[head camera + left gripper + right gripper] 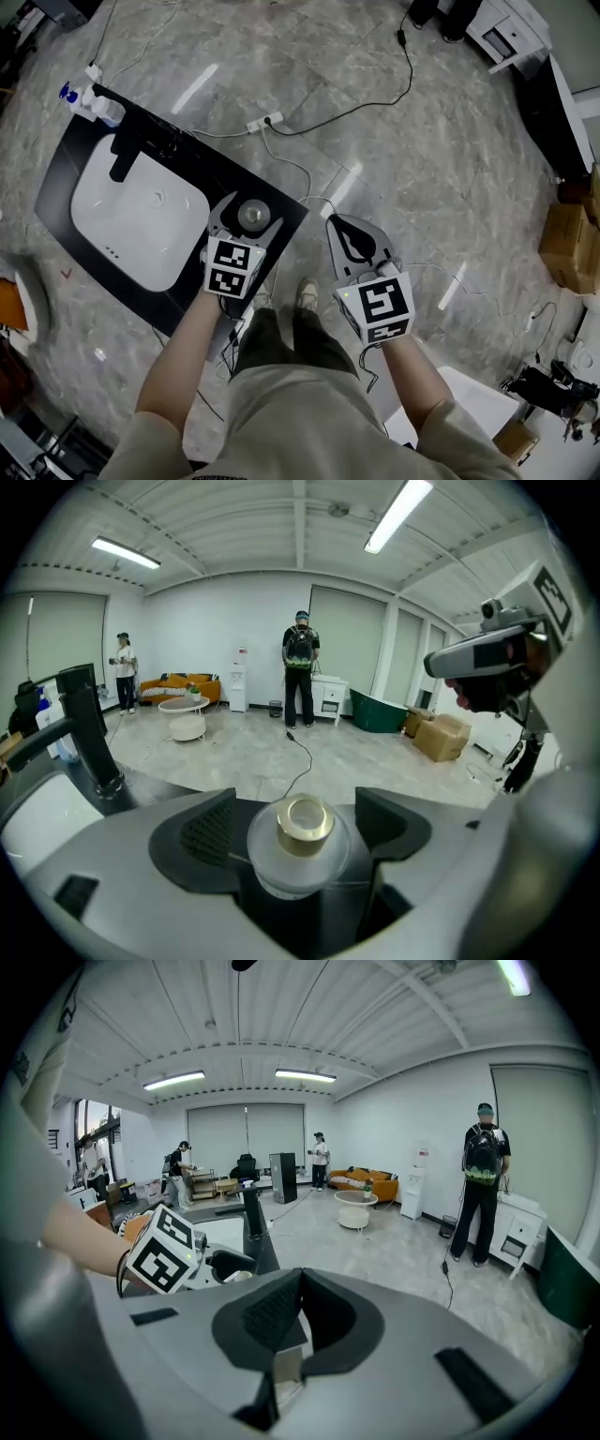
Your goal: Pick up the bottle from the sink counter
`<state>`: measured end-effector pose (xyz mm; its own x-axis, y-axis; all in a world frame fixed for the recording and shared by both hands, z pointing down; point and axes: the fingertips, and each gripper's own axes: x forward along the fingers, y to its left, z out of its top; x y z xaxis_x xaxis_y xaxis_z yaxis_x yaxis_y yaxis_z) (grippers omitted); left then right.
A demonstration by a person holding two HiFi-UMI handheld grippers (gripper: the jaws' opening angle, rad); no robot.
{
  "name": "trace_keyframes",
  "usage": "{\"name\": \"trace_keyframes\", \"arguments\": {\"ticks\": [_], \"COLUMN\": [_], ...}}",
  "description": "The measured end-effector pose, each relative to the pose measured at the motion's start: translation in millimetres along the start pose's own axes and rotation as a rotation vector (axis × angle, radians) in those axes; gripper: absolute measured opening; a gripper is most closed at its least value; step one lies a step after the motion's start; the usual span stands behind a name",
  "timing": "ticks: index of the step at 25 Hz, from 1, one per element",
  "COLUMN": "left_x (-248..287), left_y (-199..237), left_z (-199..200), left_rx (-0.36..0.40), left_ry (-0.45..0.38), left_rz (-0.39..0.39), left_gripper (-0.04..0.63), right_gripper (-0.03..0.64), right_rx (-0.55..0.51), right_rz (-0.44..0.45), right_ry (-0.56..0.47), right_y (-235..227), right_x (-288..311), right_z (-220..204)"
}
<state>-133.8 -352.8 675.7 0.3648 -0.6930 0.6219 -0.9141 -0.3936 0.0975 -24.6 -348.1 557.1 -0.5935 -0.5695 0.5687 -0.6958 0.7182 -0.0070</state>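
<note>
A small clear bottle [250,216] with a gold cap sits between the jaws of my left gripper [246,208], over the near right corner of the black sink counter [66,159]. In the left gripper view the bottle [302,841] fills the gap between both dark pads, cap towards the camera. Whether it rests on the counter or hangs just above it, I cannot tell. My right gripper [349,225] is off the counter, over the floor to the right, jaws closed together with nothing in them; its pads meet in its own view [298,1288].
A white basin [136,211] with a black faucet [122,155] fills the counter's middle. Pump bottles [94,103] stand at its far left corner. Cables and a power strip [264,122] lie on the marble floor; cardboard boxes [567,246] stand at right.
</note>
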Motion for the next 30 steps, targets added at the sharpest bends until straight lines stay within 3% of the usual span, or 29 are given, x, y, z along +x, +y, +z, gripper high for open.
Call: {"name": "trace_keyframes", "arguments": {"ticks": [6,11,15,21,30], "left_x": [24,40,43,37,-18], "left_y": [3,1,5,3,1], "left_z": [-22,-42,-43,-47,1], "left_rx": [-0.041,-0.015,0.004,0.063,0.057], "left_ry": [0.030,0.064,0.037,0.051,-0.008], "left_rz": [-0.013,-0.015,0.005,-0.044,-0.037], "left_gripper": [0.373,0.371,0.362,0.351,0.347], "right_gripper": [-0.004,-0.005,-0.005,-0.005,-0.004], "right_rx": [-0.001,0.003,0.007,-0.004,-0.021], "right_rz": [0.006,0.007,0.006,0.024,0.031], "right_ry": [0.020,0.035,0.047,0.056,-0.018], "right_y": [-2,-2,0,6,8], "right_x": [17,27,33,34,1], "right_z": [-8,-18,-24,-25,11]}}
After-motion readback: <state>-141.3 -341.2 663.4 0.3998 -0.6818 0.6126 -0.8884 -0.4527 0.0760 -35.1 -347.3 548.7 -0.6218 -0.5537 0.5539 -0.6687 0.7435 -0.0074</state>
